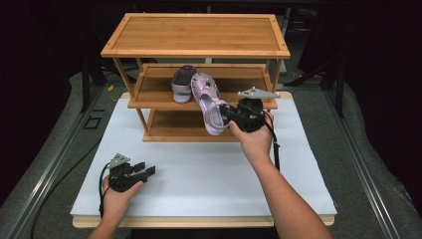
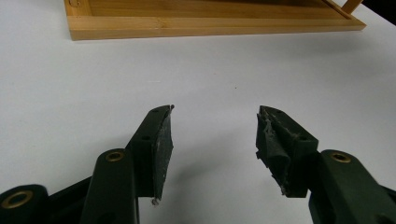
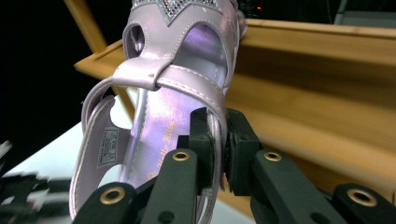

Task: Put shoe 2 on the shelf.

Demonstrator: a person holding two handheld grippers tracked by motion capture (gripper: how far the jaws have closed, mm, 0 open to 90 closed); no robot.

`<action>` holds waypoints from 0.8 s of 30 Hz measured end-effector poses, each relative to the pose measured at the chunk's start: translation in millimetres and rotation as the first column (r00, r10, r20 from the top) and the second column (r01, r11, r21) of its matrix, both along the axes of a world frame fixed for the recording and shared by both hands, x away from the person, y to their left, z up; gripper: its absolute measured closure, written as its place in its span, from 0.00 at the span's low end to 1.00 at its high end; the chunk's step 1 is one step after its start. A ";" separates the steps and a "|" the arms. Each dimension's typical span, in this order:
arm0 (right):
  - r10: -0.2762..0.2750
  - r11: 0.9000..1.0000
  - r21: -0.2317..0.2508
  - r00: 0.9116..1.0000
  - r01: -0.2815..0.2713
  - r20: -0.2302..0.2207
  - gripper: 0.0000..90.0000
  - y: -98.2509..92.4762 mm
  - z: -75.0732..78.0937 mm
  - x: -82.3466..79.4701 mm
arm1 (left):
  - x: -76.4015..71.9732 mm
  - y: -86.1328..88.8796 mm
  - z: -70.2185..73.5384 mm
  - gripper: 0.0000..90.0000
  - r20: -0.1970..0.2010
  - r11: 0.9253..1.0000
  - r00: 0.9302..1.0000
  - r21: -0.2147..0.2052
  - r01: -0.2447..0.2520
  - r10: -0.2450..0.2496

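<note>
Right gripper point(image 1: 230, 118) was clamped on the side strap of a lilac sandal point(image 1: 209, 102), jaws pinched narrow around the strap near the heel end; the right gripper view showed the pads pressing the strap point(image 3: 218, 122) from both sides. The sandal hung in the air in front of the bamboo shoe rack point(image 1: 196, 52), at about 9 o'clock from the gripper body. Its long axis ran steeply, toe up toward 11 o'clock over the front rail of the middle shelf point(image 1: 149, 103), heel down toward 5 o'clock in front of the bottom shelf. It touched no shelf board, as far as could be told.

A second, darker shoe point(image 1: 182, 82) sat on the middle shelf, just left of the sandal's toe, at roughly 10 o'clock from it. Free board lay to the right of that shoe.

Left gripper point(image 1: 144, 171) rested low on the white table point(image 1: 199, 174) at 7 o'clock from the rack, well apart from both shoes, jaws spread wide with nothing between them.

Judgement: the right hand was far the nearer and was doing the placing. The coming move likely hinged on levelling the sandal's tilted axis and sliding it toe-first onto the middle shelf beside its neighbour.
</note>
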State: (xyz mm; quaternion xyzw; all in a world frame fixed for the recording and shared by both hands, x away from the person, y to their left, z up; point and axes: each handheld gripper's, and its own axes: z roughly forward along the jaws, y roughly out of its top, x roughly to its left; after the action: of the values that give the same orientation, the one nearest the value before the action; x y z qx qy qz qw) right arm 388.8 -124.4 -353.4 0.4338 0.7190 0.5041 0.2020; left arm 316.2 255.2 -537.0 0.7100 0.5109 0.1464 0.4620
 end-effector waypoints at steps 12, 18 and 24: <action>-0.164 0.986 -0.008 0.986 0.164 -0.001 0.92 28.8 17.4 50.4 | 2.2 2.4 -1.6 0.50 -0.008 1.000 1.000 -0.010 0.010 -0.010; -0.220 0.975 -0.030 0.975 0.220 -0.004 0.92 39.9 17.0 66.2 | 2.7 3.6 -1.7 0.50 -0.006 1.000 1.000 -0.013 0.009 -0.009; -0.267 0.963 -0.044 0.964 0.266 -0.016 0.92 39.0 14.2 77.5 | 2.9 2.5 -2.0 0.50 -0.012 1.000 1.000 -0.014 0.013 -0.013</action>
State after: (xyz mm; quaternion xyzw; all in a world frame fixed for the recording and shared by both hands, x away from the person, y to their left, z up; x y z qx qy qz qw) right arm 466.3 -85.4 -339.2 0.5276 0.6665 0.4528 0.2690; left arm 319.1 257.7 -539.0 0.7111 0.5099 0.1356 0.4647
